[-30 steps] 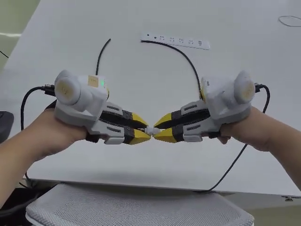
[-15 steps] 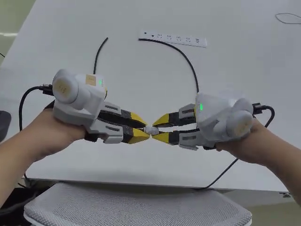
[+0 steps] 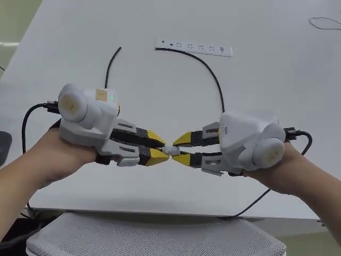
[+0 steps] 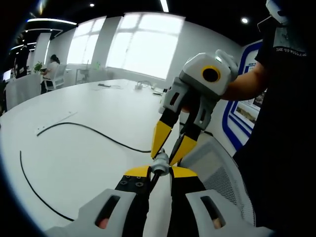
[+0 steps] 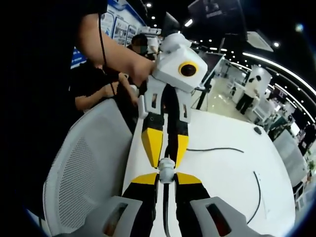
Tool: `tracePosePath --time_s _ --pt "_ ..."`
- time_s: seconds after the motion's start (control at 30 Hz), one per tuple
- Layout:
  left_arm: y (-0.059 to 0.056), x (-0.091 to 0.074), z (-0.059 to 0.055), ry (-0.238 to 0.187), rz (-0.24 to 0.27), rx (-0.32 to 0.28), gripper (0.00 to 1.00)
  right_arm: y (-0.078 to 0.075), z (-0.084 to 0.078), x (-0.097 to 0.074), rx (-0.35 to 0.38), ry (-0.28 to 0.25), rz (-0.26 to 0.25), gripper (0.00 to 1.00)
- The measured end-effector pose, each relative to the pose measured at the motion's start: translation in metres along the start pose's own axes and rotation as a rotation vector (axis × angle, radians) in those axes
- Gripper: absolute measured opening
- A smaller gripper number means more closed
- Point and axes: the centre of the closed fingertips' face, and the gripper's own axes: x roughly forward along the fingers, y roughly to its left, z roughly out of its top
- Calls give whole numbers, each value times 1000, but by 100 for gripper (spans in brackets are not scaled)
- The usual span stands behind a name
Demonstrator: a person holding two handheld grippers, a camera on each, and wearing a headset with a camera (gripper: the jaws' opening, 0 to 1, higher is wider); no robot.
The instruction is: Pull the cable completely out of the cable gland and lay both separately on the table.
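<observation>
We see the left gripper [image 3: 159, 151] and right gripper [image 3: 182, 150] tip to tip over the table [image 3: 160, 106] edge, both clamped on the white cable gland [image 3: 171, 151]. A black cable [image 5: 165, 212] trails between the right jaws. A power strip [image 3: 194, 47] lies beyond; the shirt [image 4: 291, 42] print is too small to read.

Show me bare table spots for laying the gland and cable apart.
Bare table between the left black cable and the curved black cable; more right of that curve. Crowded: near edge, where left gripper and right gripper meet on the cable gland.
</observation>
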Motion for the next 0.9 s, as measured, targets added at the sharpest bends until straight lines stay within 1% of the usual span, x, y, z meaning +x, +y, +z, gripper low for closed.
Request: tracePosePath --time_s 0.13,0.27,0.3,0.33,0.37,0.43,0.5,0.53,0.6,0.67,0.7,0.73,0.83,0.9 --pt "1 0 1 -5 5 4 15 -2 3 -1 16 -13 -6 9" --pt "1 1 1 -4 7 9 15 -6 3 -3 42 -15 -29 14" --pt "1 2 1 -5 7 10 15 -7 3 -4 68 -13 -37 15" --pt "0 2 1 -5 8 9 15 -7 0 -5 101 1 -45 16" --pt "1 2 1 -4 9 12 15 -8 0 -6 89 0 -49 17" --pt "1 2 0 -3 10 10 15 -7 -3 -9 112 6 -60 18" --pt "1 1 0 -6 13 11 15 -7 -4 -12 120 0 -69 18" --pt "2 1 1 -8 14 10 15 -7 -7 -12 132 11 -75 17" --pt "3 0 1 -11 17 7 15 -8 -14 -13 160 41 -98 17" --pt "3 0 1 -13 18 4 15 -9 -18 -14 162 49 -119 16" --pt "3 0 2 -16 19 1 15 -12 -23 -15 163 74 -147 15" --pt "3 0 2 -19 19 1 15 -12 -25 -14 163 87 -157 14" --pt "4 0 6 -33 21 -11 15 -12 -25 -13 164 83 -178 12" --pt "5 0 7 -38 23 -12 15 -13 -23 -11 171 80 -202 10"
